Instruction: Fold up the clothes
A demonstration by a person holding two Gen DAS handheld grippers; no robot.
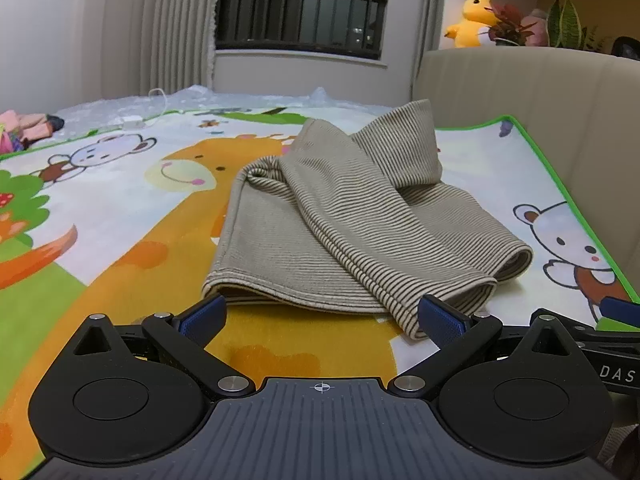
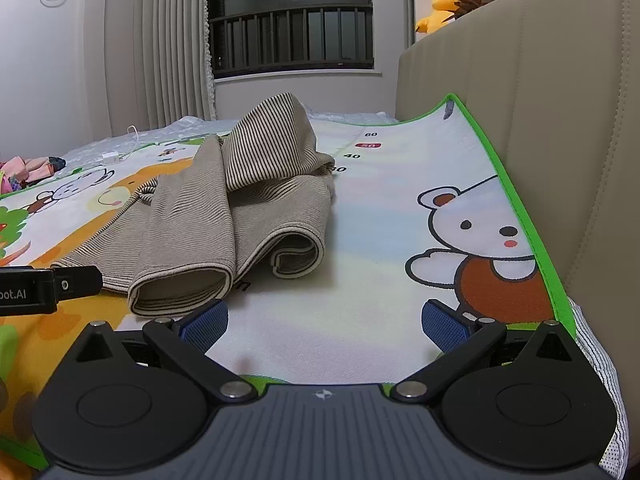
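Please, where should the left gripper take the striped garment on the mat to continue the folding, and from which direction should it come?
Probably at the near hem of the striped garment, where the layered edge lies flat and faces the left gripper. Come in low and straight from the near side, along the play mat, one finger sliding under the hem. The jaws already stand wide open around that edge; the raised sleeve end behind looks too bulky.

Soft indoor light, sharp focus, fisheye-bent edges
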